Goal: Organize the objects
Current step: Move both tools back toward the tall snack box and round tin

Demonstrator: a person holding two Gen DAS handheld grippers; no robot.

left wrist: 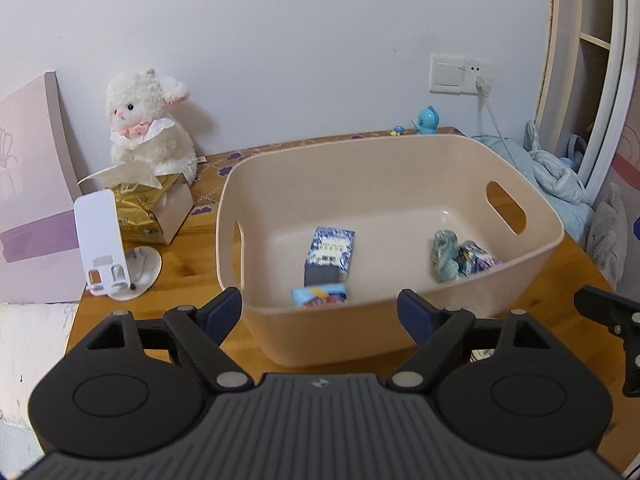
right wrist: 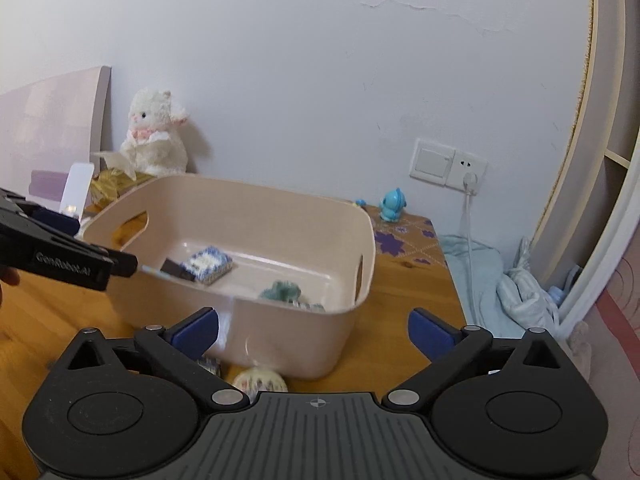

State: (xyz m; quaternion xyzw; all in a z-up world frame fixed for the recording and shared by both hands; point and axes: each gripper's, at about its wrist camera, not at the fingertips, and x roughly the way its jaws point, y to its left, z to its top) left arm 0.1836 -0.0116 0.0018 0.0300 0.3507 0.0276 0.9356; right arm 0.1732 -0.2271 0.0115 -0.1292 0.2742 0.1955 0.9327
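A beige plastic bin point(left wrist: 400, 160) point(right wrist: 256, 204) stands on the wooden table. Inside lie a blue patterned box point(left wrist: 330, 254) point(right wrist: 210, 265), a small blue-orange packet point(left wrist: 320, 297) and crumpled teal and blue wrappers point(left wrist: 460, 258) point(right wrist: 282, 291). My left gripper point(left wrist: 320, 308) is open and empty, just in front of the bin's near wall. My right gripper point(right wrist: 314, 330) is open and empty at the bin's near corner. Below it on the table lie a round pale patterned item point(right wrist: 260, 380) and a small blue patterned item point(right wrist: 210, 364), partly hidden by the gripper.
A white plush lamb point(left wrist: 148, 120), a gold tissue pack point(left wrist: 152, 208) and a white phone stand point(left wrist: 108, 240) sit left of the bin. A blue toy figure point(left wrist: 427, 120) stands at the table's back edge. A wall socket with cable point(left wrist: 460, 74) and blue cloth point(left wrist: 552, 168) are right.
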